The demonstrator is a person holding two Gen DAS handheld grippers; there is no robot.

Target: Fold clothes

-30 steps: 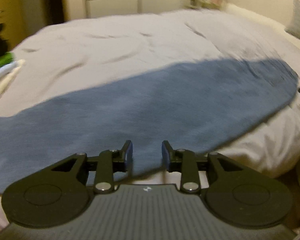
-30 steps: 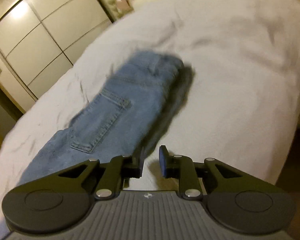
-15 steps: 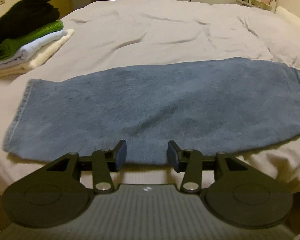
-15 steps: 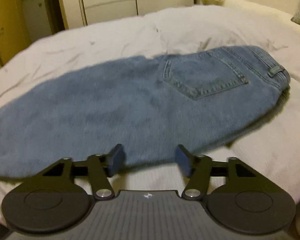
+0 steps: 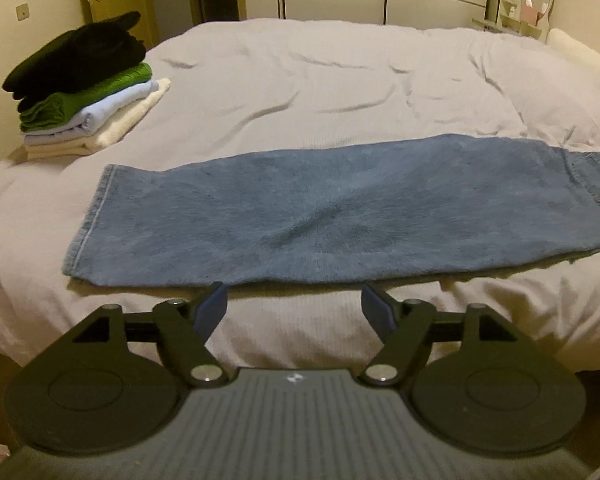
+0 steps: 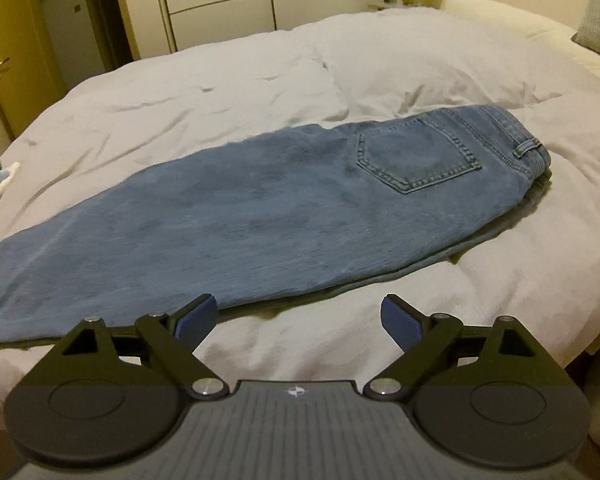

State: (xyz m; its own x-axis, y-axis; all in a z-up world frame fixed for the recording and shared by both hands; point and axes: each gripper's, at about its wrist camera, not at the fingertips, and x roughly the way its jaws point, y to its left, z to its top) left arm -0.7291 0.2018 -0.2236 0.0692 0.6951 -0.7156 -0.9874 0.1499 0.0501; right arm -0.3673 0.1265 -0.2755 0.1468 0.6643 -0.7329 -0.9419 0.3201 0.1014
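Bed (image 5: 300, 80): a pale duvet fills both views and carries everything else. Jeans (image 5: 320, 224): they lie flat across the bed's near half, already folded leg on leg, hem toward the stack and waistband toward the pillow end. Stack (image 5: 84, 92): folded clothes, black on green on pale layers, sit at the bed's far left corner, well apart from the jeans.

Left tongs (image 5: 295, 306): they hover just short of the jeans' near edge, with the jaws opening and nothing between them. Right tongs (image 6: 298, 318): they hover likewise at the near edge, closer to the seat, with jaws opening to nearly their widest and empty.

Step in hand, as judged: the lengthwise fold looks finished, and the next is a crosswise fold. It would go best if one pair of tongs pinched both layers at the hem and the other pinned the middle. The hem should then be carried over to the waistband with the edges kept in line, since denim this thick tends to slide and skew.

View differences: the left wrist view alone shows the hem (image 5: 86, 220) and the whole stack. The right wrist view alone shows the back pocket (image 6: 418, 160), belt loop (image 6: 527, 148) and doubled waistband, with only a sliver of the stack at its left edge.
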